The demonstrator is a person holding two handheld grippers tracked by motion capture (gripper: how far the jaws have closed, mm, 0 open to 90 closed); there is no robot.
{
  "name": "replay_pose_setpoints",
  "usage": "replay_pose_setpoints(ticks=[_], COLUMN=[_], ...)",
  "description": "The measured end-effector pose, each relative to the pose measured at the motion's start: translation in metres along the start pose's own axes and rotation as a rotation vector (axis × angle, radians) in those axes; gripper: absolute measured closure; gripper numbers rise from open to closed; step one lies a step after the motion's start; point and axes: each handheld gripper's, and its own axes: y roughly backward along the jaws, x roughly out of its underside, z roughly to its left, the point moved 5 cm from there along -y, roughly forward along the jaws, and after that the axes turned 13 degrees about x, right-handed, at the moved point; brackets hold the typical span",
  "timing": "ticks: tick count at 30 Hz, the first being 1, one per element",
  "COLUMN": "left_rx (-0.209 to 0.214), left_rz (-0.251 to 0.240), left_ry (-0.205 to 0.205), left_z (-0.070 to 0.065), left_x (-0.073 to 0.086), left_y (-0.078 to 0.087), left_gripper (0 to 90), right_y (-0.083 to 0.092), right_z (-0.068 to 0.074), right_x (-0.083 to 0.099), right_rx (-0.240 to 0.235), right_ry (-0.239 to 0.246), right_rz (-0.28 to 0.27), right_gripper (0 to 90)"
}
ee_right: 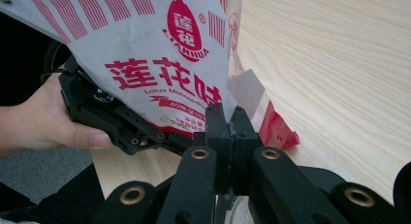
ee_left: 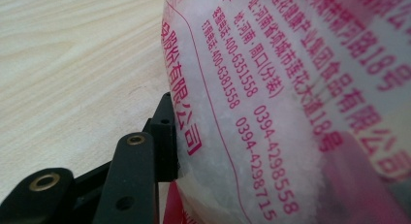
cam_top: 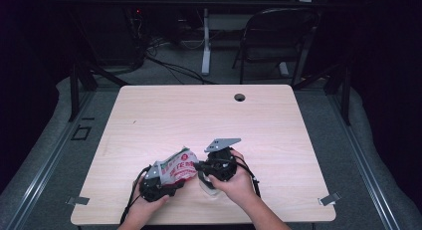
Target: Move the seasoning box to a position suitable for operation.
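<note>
A white plastic bag (cam_top: 176, 169) printed in red, full of white grains, is held up over the table's near edge between both grippers. My left gripper (cam_top: 168, 184) is shut on the bag's lower body; in the left gripper view one fingertip (ee_left: 165, 132) presses into the bag (ee_left: 271, 88) and the other jaw is hidden behind it. My right gripper (cam_top: 200, 166) is shut on the bag's corner. In the right gripper view its jaws (ee_right: 228, 122) meet on a torn flap of the bag (ee_right: 160, 54), with the left gripper (ee_right: 116, 122) under the bag farther off.
The wooden table (cam_top: 199, 110) has a cable hole (cam_top: 240, 97) at the back. A clear pale object (cam_top: 208, 186) sits under the right hand; I cannot tell what it is. Metal clips (cam_top: 329, 199) mark the front corners. A chair (cam_top: 278, 36) stands behind the table.
</note>
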Motion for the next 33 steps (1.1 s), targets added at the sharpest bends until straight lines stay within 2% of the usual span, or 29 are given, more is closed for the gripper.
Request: replay_pose_setpoints(ticks=[2,9,13,26,33], left_rx=[-0.002,-0.037,-0.054,-0.07,-0.089], left_rz=[-0.004,0.009,0.009,0.0,-0.016], left_ry=[0.007,-0.023,-0.025,-0.049,-0.063], left_z=[-0.001,-0.002,-0.002,-0.004,-0.001], left_x=[-0.001,-0.002,-0.003,-0.009,-0.015], left_y=[0.001,0.003,0.004,0.007,0.01], left_gripper=[56.1,56.3,56.3,56.7,56.8], right_y=[0.0,0.001,0.002,0.009,0.017], right_z=[0.0,0.0,0.0,-0.001,-0.004], right_x=[0.0,0.0,0.0,-0.001,0.0], right_rx=[-0.003,-0.012,-0.018,-0.031,-0.003], right_ry=[-0.005,-0.009,-0.013,-0.026,-0.027], right_rz=[-0.004,-0.002,0.002,-0.006,-0.017], right_gripper=[90.0,89.0,86.9,77.9,71.9])
